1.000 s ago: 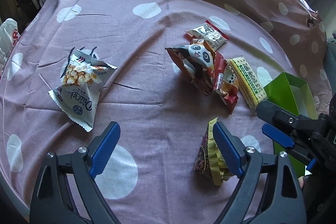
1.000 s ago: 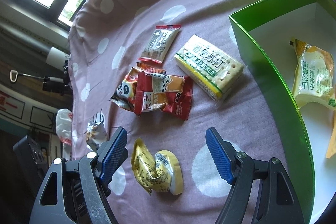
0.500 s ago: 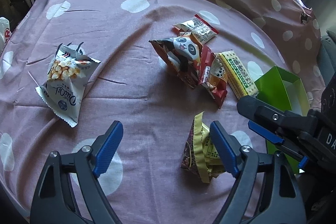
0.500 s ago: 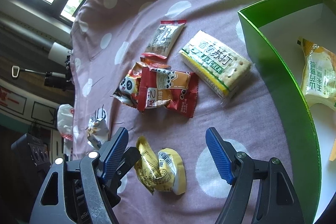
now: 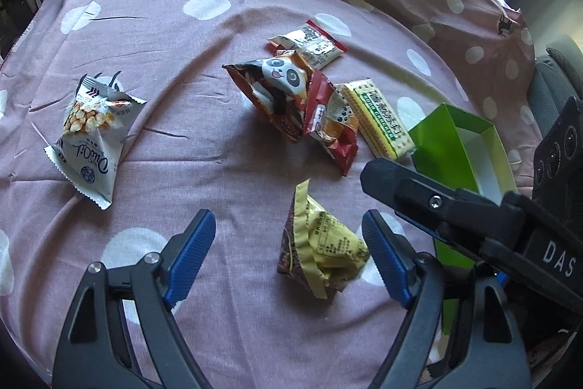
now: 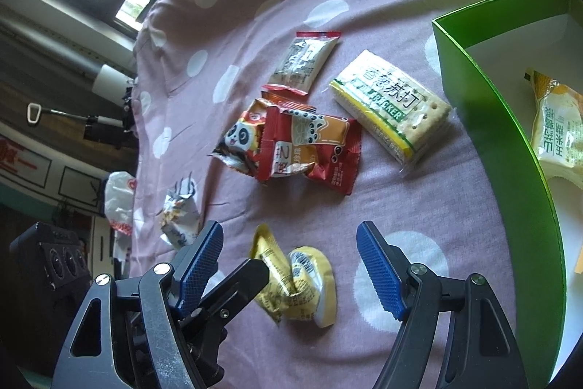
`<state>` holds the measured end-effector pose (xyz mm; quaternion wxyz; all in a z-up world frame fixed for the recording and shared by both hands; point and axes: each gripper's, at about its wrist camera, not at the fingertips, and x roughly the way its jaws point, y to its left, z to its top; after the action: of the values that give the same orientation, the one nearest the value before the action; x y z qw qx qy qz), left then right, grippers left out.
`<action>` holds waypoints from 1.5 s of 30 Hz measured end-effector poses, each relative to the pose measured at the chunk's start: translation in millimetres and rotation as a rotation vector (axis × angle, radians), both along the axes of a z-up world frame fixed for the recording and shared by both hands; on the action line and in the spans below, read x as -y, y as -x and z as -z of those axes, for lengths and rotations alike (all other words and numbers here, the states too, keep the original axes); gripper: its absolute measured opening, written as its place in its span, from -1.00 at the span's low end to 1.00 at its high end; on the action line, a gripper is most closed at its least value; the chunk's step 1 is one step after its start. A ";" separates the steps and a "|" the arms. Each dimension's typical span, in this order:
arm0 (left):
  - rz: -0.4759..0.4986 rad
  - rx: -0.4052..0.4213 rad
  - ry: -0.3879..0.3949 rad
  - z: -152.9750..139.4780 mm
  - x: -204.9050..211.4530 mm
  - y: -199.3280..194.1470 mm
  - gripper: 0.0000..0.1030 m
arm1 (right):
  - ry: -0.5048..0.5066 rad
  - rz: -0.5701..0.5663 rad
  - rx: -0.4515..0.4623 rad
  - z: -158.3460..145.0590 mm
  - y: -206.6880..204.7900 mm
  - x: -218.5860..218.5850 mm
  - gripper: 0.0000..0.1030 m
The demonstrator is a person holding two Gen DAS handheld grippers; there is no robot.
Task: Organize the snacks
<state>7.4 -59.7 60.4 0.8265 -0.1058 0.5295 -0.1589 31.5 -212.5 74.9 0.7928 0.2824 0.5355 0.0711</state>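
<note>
A crumpled yellow snack packet [image 5: 320, 250] [image 6: 298, 279] lies on the pink dotted cloth. Both grippers hover over it from opposite sides. My left gripper [image 5: 288, 228] has its jaws closing with the packet between them, close to the right-hand pad, which does not press on it. My right gripper [image 6: 289, 236] stands open above the same packet. Further back lie a panda packet [image 5: 280, 86] [image 6: 244, 141], a red packet [image 5: 328, 123] [image 6: 309, 148], a cracker pack [image 5: 379, 117] [image 6: 393, 112] and a small red-edged packet [image 5: 313, 44] [image 6: 302, 61]. A green box [image 5: 437, 141] [image 6: 484, 115] stands on the right.
A white oat snack bag [image 5: 91, 137] [image 6: 180, 217] lies alone at the left. Inside the green box rests a yellow corn packet [image 6: 557, 126]. The cloth drops off at the table's round edge; a window is behind.
My left gripper has swung right, so the yellow packet now lies between its fingers, and its jaws have narrowed. One left finger has come into the right wrist view beside the packet.
</note>
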 end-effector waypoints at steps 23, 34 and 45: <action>0.085 0.009 -0.007 21.9 24.5 16.6 0.08 | -0.083 -0.092 -0.117 36.3 2.7 -16.4 0.01; 0.069 0.252 0.047 -17.3 21.3 27.5 0.07 | -0.013 -0.089 0.070 -15.1 8.3 -16.1 0.00; 0.028 0.432 0.034 -56.0 28.6 54.9 0.04 | -0.001 -0.115 0.235 -58.2 24.9 -8.7 0.00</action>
<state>-47.6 -88.3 116.4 0.9165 -0.0759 0.3388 -0.1986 6.6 -203.8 133.2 0.8446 0.2414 0.4539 0.1492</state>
